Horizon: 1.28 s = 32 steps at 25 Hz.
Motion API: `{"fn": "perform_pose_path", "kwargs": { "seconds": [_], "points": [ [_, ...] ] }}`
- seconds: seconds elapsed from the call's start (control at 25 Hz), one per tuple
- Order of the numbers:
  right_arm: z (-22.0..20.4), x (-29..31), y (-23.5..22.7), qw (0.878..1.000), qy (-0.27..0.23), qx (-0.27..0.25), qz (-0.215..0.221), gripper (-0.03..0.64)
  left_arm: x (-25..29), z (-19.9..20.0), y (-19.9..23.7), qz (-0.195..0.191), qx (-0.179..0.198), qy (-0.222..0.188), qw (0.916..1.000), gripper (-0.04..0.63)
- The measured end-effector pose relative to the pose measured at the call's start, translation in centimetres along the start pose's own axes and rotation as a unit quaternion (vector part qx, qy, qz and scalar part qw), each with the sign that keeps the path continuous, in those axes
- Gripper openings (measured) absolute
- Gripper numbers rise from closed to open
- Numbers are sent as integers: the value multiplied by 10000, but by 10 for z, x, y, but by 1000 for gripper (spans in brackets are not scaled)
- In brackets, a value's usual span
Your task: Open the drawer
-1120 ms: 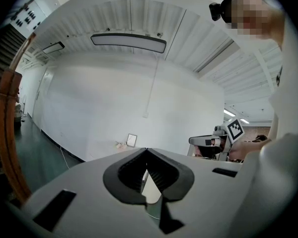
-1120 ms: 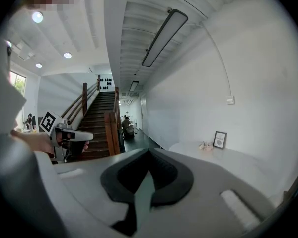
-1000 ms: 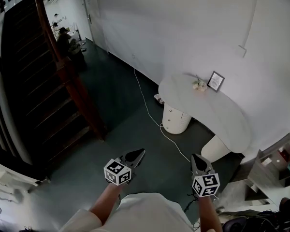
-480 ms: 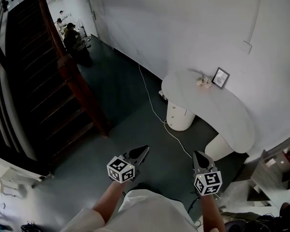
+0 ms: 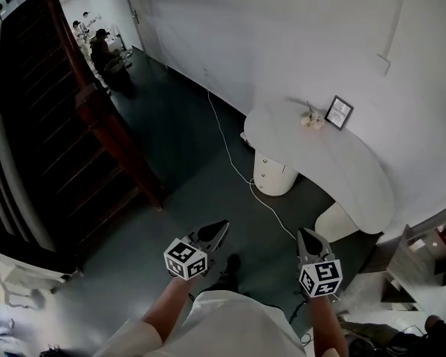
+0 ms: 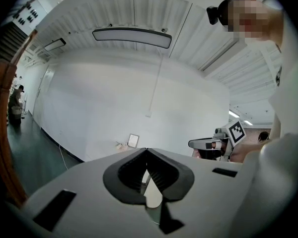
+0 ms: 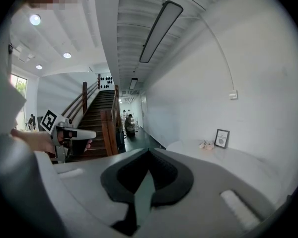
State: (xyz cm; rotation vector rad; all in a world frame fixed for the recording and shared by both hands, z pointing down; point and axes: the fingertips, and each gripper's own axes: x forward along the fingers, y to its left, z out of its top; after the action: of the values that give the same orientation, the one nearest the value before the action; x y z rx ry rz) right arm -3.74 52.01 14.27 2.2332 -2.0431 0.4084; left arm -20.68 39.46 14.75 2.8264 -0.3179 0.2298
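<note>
Landmark: white table, curved top, set along the white wall; every place below is taken from it.
Drawer: in the round white drawer pedestal under the table's left end, as the head view shows it. Two small dark knobs show on its front. Too small to tell whether any front stands out.
Other support: plain rounded leg under the table's right half.
On the table: picture frame upright at the back edge by the wall; small pale ornament just beside it, on its left.
Left tool: left gripper, out in front of the table and well apart from it, over the dark floor, tips aimed roughly toward the pedestal end. Jaws fully together, pads meeting at the tips, nothing between them.
Right tool: right gripper, also in front of the table, nearer to it than the left one, in line with the plain leg, touching nothing. Jaws closed tip to tip, empty.
Cable: white cable on the floor, running from the wall left of the table, past the pedestal, out toward the front.
Stairs: dark wooden staircase, far left of the table across the floor.
People: figures at the room's far end, beyond the table's left end.
Shelving: open shelf unit off the table's right end.
Operator: bare forearms and pale garment, in front of the table, behind both grippers.
</note>
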Motion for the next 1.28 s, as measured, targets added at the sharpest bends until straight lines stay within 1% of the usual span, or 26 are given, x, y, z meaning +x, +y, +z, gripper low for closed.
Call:
{"fn": "perform_pose_path", "kwargs": {
  "seconds": [0.24, 0.6, 0.96, 1.12, 1.28],
  "points": [
    [6, 41, -17, 9999, 105, 51, -126, 11, 33, 9, 38, -120, -64, 80, 9999, 8],
    [17, 112, -34, 9990, 264, 140, -331, 11, 83, 27, 99, -386, -42, 230, 9990, 8],
    [34, 165, -55, 9962, 274, 238, -788, 12, 124, 41, 158, -655, -22, 317, 9973, 8],
    [38, 181, -65, 9948, 286, 271, -939, 12, 143, 41, 176, -779, -16, 405, 9961, 8],
    [35, 190, -71, 9938, 321, 315, -1018, 11, 155, 41, 184, -863, -24, 443, 9953, 8]
  ]
}}
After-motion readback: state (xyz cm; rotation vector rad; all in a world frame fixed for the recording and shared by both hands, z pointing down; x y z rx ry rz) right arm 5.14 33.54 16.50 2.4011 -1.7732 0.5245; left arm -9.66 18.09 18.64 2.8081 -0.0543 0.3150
